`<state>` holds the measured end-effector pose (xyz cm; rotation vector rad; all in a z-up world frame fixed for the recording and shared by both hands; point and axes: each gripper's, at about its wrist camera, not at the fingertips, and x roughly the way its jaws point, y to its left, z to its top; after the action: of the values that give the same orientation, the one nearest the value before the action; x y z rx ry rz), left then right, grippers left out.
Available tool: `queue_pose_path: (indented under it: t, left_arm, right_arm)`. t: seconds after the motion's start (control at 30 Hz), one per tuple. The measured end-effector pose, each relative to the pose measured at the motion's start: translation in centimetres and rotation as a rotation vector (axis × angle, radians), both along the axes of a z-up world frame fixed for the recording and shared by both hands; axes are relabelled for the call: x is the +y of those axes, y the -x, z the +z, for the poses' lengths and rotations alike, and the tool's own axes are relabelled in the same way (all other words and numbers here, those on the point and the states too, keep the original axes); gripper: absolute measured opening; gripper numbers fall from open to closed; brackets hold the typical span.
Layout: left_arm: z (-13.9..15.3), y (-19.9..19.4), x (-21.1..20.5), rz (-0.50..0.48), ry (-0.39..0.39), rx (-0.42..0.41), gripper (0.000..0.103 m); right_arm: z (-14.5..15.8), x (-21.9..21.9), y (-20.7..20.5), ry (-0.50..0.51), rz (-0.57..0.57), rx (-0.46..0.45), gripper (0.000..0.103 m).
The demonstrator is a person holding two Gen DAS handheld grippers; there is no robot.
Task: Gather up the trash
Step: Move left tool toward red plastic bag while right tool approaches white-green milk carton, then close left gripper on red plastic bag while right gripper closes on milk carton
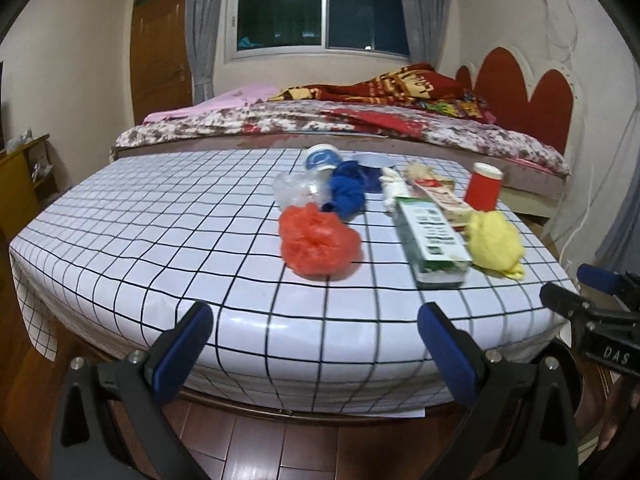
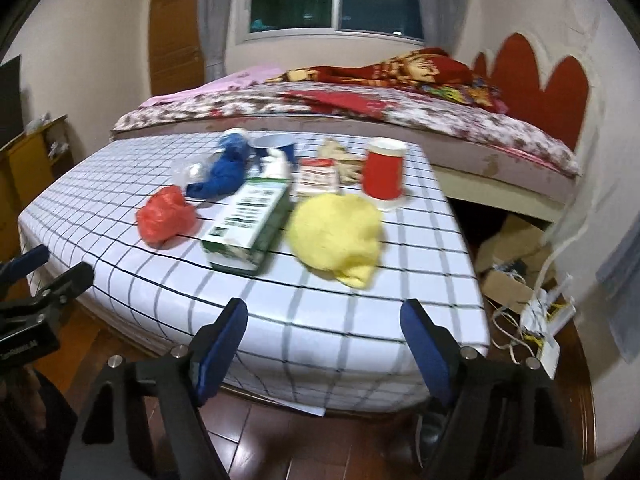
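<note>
Both grippers, left gripper [image 1: 316, 328] and right gripper [image 2: 324, 326], hover before the checked table [image 1: 140, 220] with jaws wide open and empty, probably poised to choose. Trash clusters together mid-table: red plastic bag [image 1: 318, 242], green carton [image 1: 434, 236], yellow bag [image 2: 336, 232], red cup [image 2: 383, 172]. Items behind overlap, blurred. No bin is visible.

A home bedroom. Shown by a bed [image 1: 360, 128] with flowered sheet and red blanket [image 1: 400, 84], a red padded headboard [image 1: 528, 92] on the wall, grey curtains [image 1: 204, 28] beside a dark window [image 1: 320, 8], a wooden door [image 1: 160, 48], wood floor [image 1: 280, 440]. Near the bed, a low table with checked cloth [image 1: 160, 220], carrying household litter.
</note>
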<state>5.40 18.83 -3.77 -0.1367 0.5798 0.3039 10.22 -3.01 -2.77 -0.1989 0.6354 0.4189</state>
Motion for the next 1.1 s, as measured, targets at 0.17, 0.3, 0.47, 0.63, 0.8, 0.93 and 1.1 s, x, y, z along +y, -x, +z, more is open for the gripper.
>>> queue_pose_path:
  t: [0.17,0.3,0.47,0.63,0.8,0.93,1.1]
  left_arm:
    - [-0.8,-1.4,2.1,0.001,0.047,0.000,0.102]
    - [-1.0,-2.7,3.2,0.008,0.053,-0.001,0.098]
    - [-1.5,-5.0,4.6,-0.007,0.080,0.001,0.094]
    - [-2.3,-7.1,5.3,-0.030,0.123,0.006,0.087]
    - [-2.8,-8.2,5.5,-0.045,0.158,0.002,0.086]
    - [-3.0,-9.1,4.9,-0.070,0.161,0.010,0.085]
    - [-4.0,-10.5,5.2,-0.091,0.179,0.046,0.059]
  right_arm:
    - [-1.1,3.6,-1.7,-0.002,0.068,0.031,0.076]
    - [-2.1,6.3,-3.7,0.001,0.102,0.062,0.071]
    - [-2.8,8.4,-6.6,-0.006,0.113,0.089,0.071]
    - [-3.0,9.0,-9.1,-0.009,0.109,0.127,0.069]
    - [-2.8,9.9,-9.7,0.032,0.119,0.114,0.069]
    - [-3.5,10.0,-10.4,0.038,0.119,0.130,0.064]
    - [-3.3,9.3,-10.2,0.014,0.143,0.118,0.056]
